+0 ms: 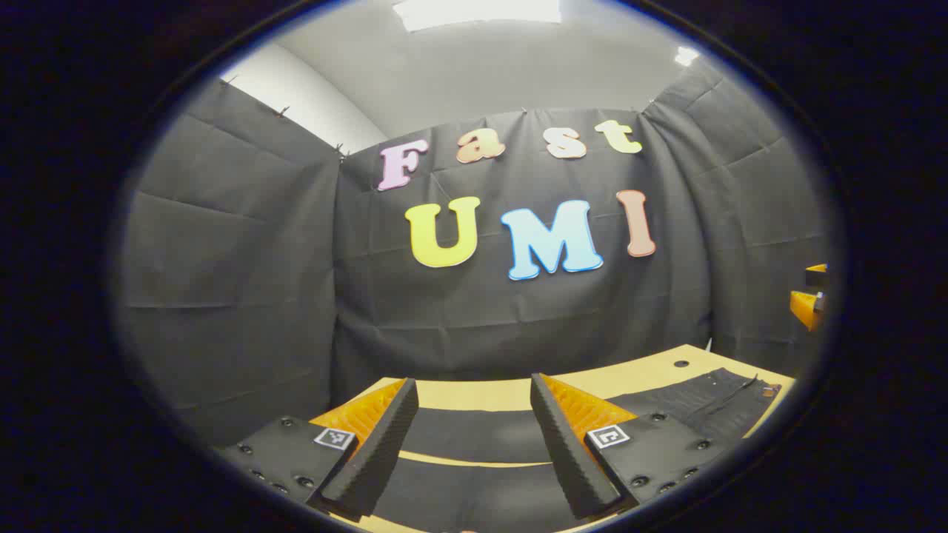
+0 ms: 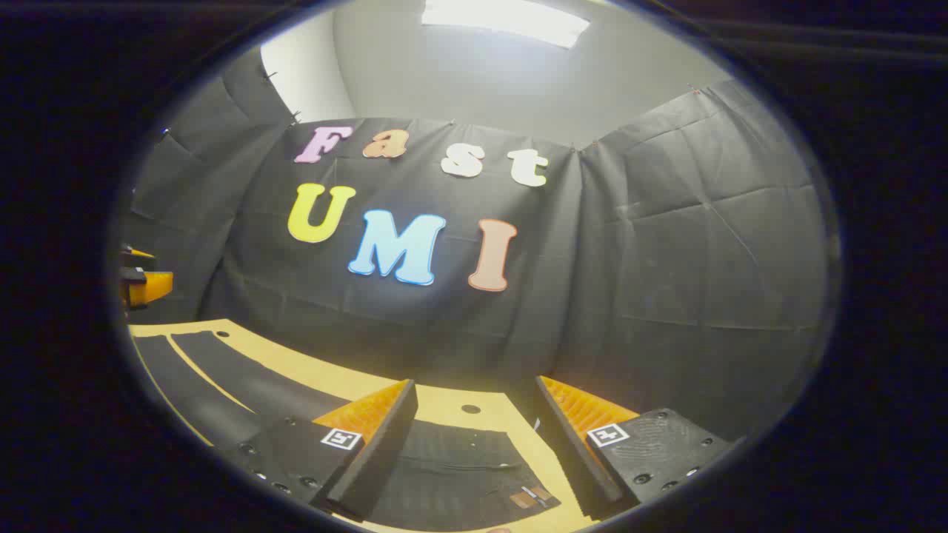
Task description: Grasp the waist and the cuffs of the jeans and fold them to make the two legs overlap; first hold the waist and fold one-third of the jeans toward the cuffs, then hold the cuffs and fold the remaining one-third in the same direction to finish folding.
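Note:
Dark jeans lie spread flat on a light wooden table (image 1: 489, 394). In the left gripper view the two legs (image 1: 474, 437) run side by side under my left gripper (image 1: 474, 429), with a strip of table between them, and the waist (image 1: 729, 392) lies off to the right. My left gripper hangs open above the legs, holding nothing. In the right gripper view the waist (image 2: 452, 463) with its small label lies below my right gripper (image 2: 474, 437), which is open and holds nothing. The legs (image 2: 222, 381) stretch away to the left there.
The table (image 2: 444, 403) has a round hole (image 2: 470, 409) near its far edge, behind the waist. Black cloth walls stand close behind the table on the far side and both flanks. The other gripper's body shows at the edge of each view (image 1: 811, 303) (image 2: 144, 285).

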Demonstrator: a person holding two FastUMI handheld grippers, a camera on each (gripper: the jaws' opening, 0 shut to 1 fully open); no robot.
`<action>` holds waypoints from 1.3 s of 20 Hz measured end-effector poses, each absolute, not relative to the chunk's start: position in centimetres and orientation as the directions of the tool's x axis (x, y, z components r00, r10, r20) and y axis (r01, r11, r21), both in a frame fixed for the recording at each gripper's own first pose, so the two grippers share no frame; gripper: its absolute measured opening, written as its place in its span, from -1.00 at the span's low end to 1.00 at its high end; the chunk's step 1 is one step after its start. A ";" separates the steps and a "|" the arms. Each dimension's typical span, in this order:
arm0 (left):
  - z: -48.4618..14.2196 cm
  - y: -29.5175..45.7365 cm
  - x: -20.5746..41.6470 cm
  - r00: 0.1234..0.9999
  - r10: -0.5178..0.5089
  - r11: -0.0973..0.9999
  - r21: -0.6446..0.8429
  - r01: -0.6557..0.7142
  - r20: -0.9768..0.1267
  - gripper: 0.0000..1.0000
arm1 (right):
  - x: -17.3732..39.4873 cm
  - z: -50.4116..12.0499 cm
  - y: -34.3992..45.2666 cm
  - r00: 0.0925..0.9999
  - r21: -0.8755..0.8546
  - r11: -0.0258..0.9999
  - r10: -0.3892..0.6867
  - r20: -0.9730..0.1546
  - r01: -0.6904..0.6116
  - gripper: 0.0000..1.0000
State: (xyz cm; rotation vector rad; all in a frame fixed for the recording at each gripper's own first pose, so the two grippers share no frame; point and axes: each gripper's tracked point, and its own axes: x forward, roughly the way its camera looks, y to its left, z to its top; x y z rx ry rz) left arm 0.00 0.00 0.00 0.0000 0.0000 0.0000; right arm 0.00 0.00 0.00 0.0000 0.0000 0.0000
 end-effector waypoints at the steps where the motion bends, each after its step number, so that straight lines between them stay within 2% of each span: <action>1: 0.1 0.9 0.2 1.000 0.021 1.000 -0.020 -0.021 0.007 0.95 | 0.3 0.4 0.2 1.000 0.002 1.000 0.009 0.005 -0.009 0.87; 2: 0.5 2.0 0.4 0.999 0.048 0.998 -0.041 -0.048 0.010 0.90 | 0.3 0.9 0.7 1.000 0.008 1.000 0.021 0.014 -0.021 0.87; 6: 1.3 4.3 0.5 0.989 0.144 0.989 -0.028 -0.143 0.019 0.95 | 1.1 1.3 1.0 0.999 0.010 1.000 0.023 0.024 -0.024 0.87; 10: 2.1 5.4 1.4 0.989 0.142 0.990 -0.005 -0.142 0.033 0.95 | 1.4 0.6 1.1 1.000 -0.019 1.000 0.018 -0.010 -0.018 0.87; 15: 1.0 7.8 2.8 0.991 0.131 0.991 0.010 -0.131 -0.009 0.95 | 1.7 0.8 -0.6 0.996 0.075 0.994 -0.078 -0.042 0.081 0.88; 16: 0.7 8.2 2.9 0.991 0.132 0.991 0.017 -0.131 -0.019 1.00 | 1.8 0.4 -0.9 0.994 0.086 0.991 -0.092 -0.062 0.097 0.89; 19: -0.2 9.6 3.3 0.991 0.124 0.992 0.002 -0.124 -0.047 0.95 | 1.7 -2.1 -1.3 0.980 0.115 0.985 -0.106 -0.170 0.126 0.87; 22: -4.1 11.1 3.5 0.980 0.116 0.990 -0.058 -0.127 -0.160 1.00 | 1.5 -5.2 -2.4 0.940 0.173 0.965 -0.137 -0.311 0.198 0.89; 23: -5.4 12.0 3.5 0.971 0.124 0.986 -0.081 -0.143 -0.203 0.90 | 1.4 -6.5 -2.5 0.921 0.198 0.954 -0.140 -0.364 0.224 0.87; 26: -8.7 14.7 3.3 0.938 0.138 0.954 -0.212 -0.212 -0.318 0.98 | 1.2 -9.8 -3.0 0.866 0.229 0.933 -0.141 -0.480 0.278 0.87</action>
